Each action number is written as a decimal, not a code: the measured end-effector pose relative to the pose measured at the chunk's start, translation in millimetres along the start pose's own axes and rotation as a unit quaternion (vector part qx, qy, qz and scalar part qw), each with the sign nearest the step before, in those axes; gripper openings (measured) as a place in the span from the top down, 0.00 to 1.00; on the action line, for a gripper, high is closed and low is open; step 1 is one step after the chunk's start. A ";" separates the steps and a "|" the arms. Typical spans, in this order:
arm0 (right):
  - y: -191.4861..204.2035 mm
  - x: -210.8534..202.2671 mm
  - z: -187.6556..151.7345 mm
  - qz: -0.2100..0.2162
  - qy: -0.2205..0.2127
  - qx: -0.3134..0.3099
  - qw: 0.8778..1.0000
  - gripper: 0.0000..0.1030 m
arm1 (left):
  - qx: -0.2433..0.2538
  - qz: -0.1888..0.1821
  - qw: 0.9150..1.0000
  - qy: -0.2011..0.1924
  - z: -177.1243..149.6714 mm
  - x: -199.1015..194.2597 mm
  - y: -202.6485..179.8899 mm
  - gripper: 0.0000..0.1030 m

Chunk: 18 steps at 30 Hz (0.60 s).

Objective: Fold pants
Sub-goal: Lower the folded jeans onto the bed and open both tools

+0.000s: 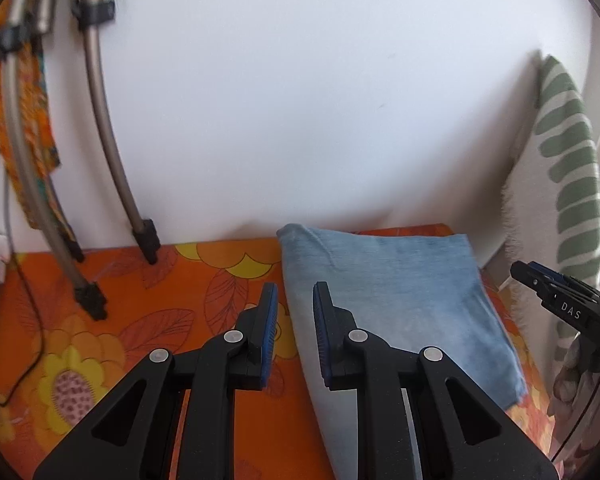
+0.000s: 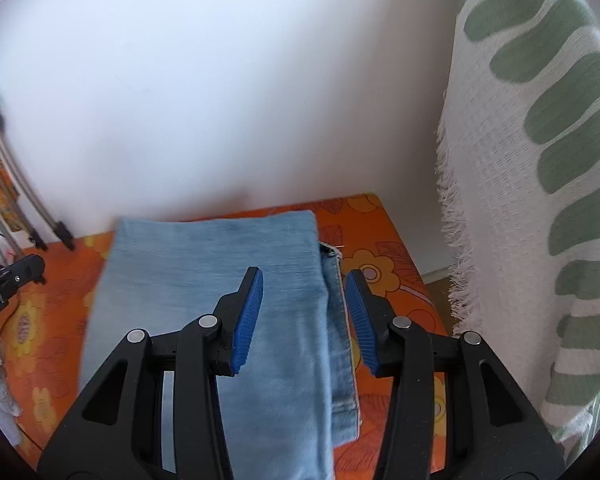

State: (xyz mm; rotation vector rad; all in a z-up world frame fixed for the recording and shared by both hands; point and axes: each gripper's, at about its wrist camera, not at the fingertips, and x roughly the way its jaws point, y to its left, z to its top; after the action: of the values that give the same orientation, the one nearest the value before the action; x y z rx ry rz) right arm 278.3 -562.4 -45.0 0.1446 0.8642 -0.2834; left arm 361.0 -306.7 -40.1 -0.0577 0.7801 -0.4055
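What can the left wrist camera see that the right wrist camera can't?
Only the left wrist view shows the thin black cable trailing over the cloth and the "DAS" lettering on the right gripper.

Only the right wrist view shows the stitched hem layers sticking out along the right edge of the pants.

Both show the folded light blue denim pants, the orange flowered cloth, the green-and-white fringed blanket, the white wall and the grey metal tubes. Both grippers are open, including the left gripper.

"DAS" on right hand-held gripper (image 1: 518,272); "obot.AI" on left hand-held gripper (image 2: 36,266).
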 end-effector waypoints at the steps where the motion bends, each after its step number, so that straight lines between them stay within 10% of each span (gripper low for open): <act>1: 2.4 -10.7 -0.6 0.004 -0.005 0.000 1.000 0.56 | 0.002 -0.002 1.000 -0.003 0.2 -7.4 -1.4 0.84; 9: 24.9 -96.5 -12.3 0.040 -0.052 -0.006 0.998 0.43 | 0.026 -0.015 0.999 -0.033 -11.6 -91.1 -17.6 0.83; 14: 29.7 -148.2 -38.8 0.058 -0.067 -0.002 0.996 0.43 | 0.056 -0.017 0.996 -0.067 -27.1 -150.9 -31.1 0.50; 18: 35.2 -189.2 -63.7 0.066 -0.079 -0.002 0.995 0.42 | 0.079 -0.020 0.992 -0.091 -41.6 -197.7 -40.1 0.47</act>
State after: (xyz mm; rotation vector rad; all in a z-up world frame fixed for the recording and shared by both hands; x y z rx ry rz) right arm 126.3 -478.2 59.4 0.1732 0.6952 -0.1666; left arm 192.6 -265.2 71.0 0.0382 0.5650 -0.4918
